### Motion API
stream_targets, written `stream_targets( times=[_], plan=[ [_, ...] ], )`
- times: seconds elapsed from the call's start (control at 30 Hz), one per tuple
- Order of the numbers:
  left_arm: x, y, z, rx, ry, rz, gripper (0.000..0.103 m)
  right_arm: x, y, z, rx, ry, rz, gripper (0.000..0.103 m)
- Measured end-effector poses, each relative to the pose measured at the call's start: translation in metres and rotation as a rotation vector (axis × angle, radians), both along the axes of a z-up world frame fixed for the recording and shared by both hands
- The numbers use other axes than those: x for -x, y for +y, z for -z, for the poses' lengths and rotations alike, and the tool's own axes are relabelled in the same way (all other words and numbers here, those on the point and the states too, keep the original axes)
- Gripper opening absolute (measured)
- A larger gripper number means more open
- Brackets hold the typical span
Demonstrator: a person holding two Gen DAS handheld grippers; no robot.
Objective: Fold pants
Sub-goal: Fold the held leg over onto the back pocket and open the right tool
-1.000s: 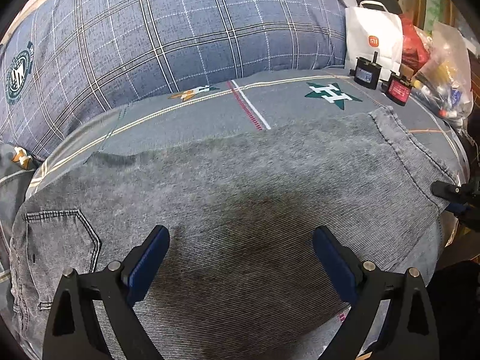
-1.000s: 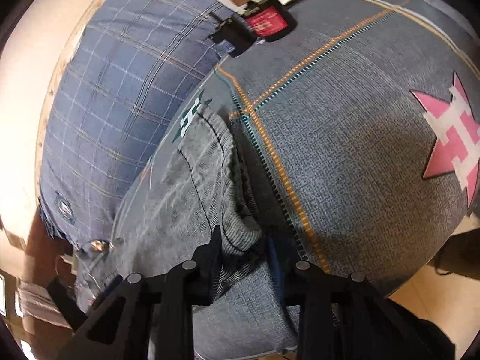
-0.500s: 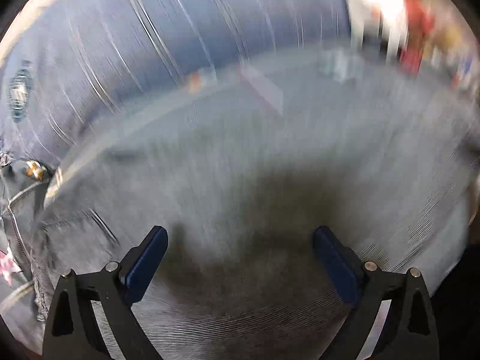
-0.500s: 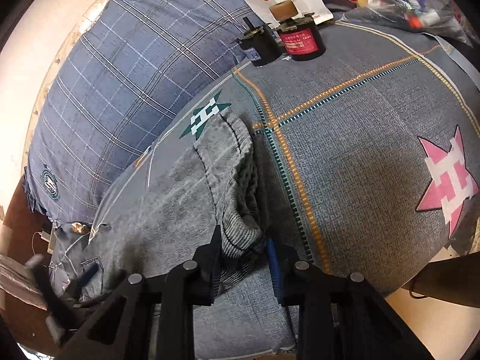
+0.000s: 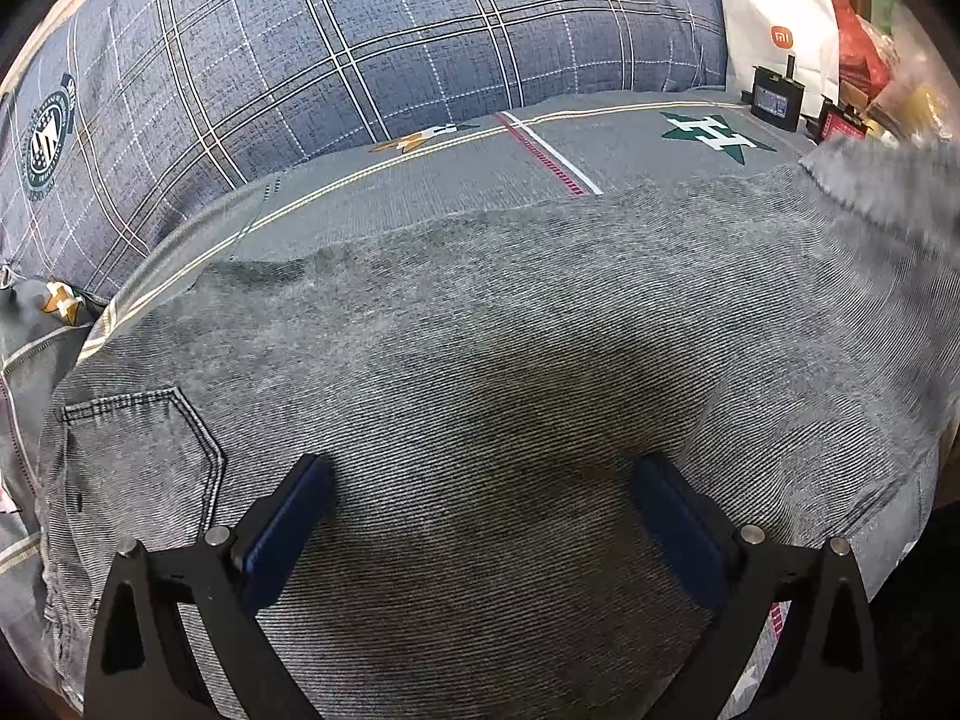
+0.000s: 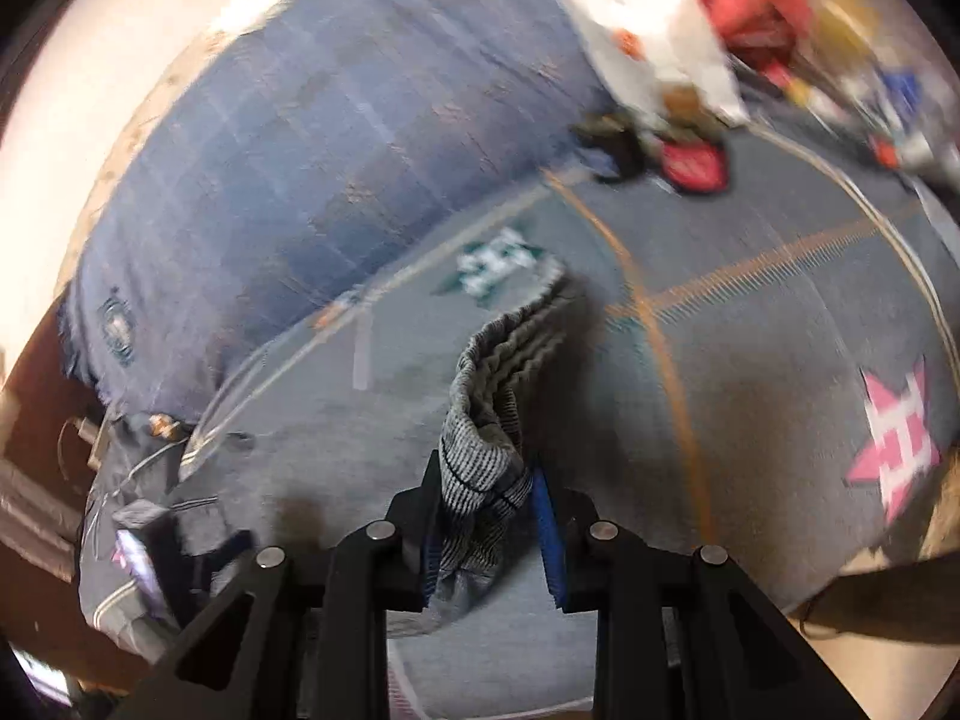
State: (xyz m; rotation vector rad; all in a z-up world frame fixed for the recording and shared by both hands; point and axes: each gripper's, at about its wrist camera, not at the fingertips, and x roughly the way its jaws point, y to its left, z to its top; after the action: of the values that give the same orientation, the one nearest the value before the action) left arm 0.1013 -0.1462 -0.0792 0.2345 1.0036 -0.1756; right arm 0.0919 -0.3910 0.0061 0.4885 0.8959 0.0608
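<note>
Grey denim pants (image 5: 480, 330) lie spread across the bed, back pocket (image 5: 138, 438) at the left. My left gripper (image 5: 480, 474) hovers low over the middle of the cloth, its jaws opening wide, with blue pads (image 5: 288, 528) apart and nothing pinched between them. In the right wrist view my right gripper (image 6: 486, 468) is shut on the bunched leg end of the pants (image 6: 504, 372), which hangs raised above the sheet. That lifted end shows blurred at the right edge of the left wrist view.
A blue plaid pillow (image 5: 360, 42) lies along the back of the bed. A white paper bag (image 5: 780, 42), a small black device (image 5: 777, 99) and a red one (image 6: 696, 162) stand at the far right corner. The grey star-print sheet (image 6: 780, 360) ends at the bed edge on the right.
My right gripper has risen and rolled, lifting the leg end off the sheet. The left gripper's jaws have spread slightly wider over the cloth.
</note>
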Motion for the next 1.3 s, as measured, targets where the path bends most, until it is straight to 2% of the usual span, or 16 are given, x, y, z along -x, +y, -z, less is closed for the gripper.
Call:
stream_targets(
  times=[0.13, 0.23, 0.3, 0.43, 0.5, 0.53, 0.57, 0.6, 0.7, 0.8, 0.87, 0.93, 1.0, 1.07, 1.2, 1.3],
  plan=[
    [0.003, 0.017, -0.009, 0.117, 0.027, -0.024, 0.101, -0.003, 0.054, -0.035, 0.035, -0.091, -0.136, 0.028],
    [0.02, 0.058, -0.028, 0.256, -0.014, -0.099, 0.101, 0.005, 0.109, -0.05, 0.052, -0.15, -0.275, 0.028],
    [0.034, 0.09, -0.038, 0.293, -0.043, -0.17, 0.101, 0.012, 0.146, -0.052, 0.06, -0.175, -0.368, 0.028],
    [0.07, 0.174, -0.052, 0.305, -0.129, -0.387, 0.101, 0.017, 0.218, -0.018, 0.042, -0.151, -0.546, 0.032],
    [0.083, 0.208, -0.054, 0.292, -0.147, -0.491, 0.101, 0.012, 0.241, 0.016, 0.023, -0.096, -0.607, 0.048],
    [0.085, 0.218, -0.055, 0.292, -0.142, -0.52, 0.101, 0.006, 0.251, 0.04, 0.022, -0.035, -0.64, 0.066],
    [0.086, 0.224, -0.057, 0.297, -0.142, -0.53, 0.101, 0.002, 0.255, 0.064, 0.002, 0.044, -0.628, 0.066],
    [0.088, 0.226, -0.06, 0.293, -0.144, -0.527, 0.101, 0.002, 0.252, 0.074, -0.031, 0.065, -0.617, 0.066],
    [0.089, 0.214, -0.073, 0.294, -0.169, -0.489, 0.101, 0.011, 0.229, 0.06, -0.12, 0.006, -0.587, 0.073],
    [0.078, 0.178, -0.085, 0.309, -0.178, -0.385, 0.101, 0.019, 0.184, 0.035, -0.208, -0.075, -0.494, 0.078],
    [0.073, 0.146, -0.089, 0.284, -0.196, -0.304, 0.101, 0.017, 0.161, 0.036, -0.269, -0.071, -0.433, 0.08],
    [0.064, 0.123, -0.08, 0.218, -0.175, -0.256, 0.101, 0.011, 0.143, 0.054, -0.327, -0.004, -0.38, 0.08],
    [0.048, 0.098, -0.045, 0.073, -0.049, -0.215, 0.101, -0.004, 0.132, 0.087, -0.386, 0.17, -0.35, 0.08],
    [0.039, 0.084, -0.017, -0.024, 0.047, -0.184, 0.101, -0.011, 0.122, 0.081, -0.46, 0.161, -0.344, 0.08],
    [0.047, 0.087, -0.015, -0.011, 0.003, -0.201, 0.102, -0.036, 0.121, 0.036, -0.457, 0.052, -0.398, 0.08],
    [0.047, 0.082, -0.015, -0.033, -0.01, -0.19, 0.102, -0.088, 0.133, 0.035, -0.449, 0.073, -0.422, 0.08]
  ],
)
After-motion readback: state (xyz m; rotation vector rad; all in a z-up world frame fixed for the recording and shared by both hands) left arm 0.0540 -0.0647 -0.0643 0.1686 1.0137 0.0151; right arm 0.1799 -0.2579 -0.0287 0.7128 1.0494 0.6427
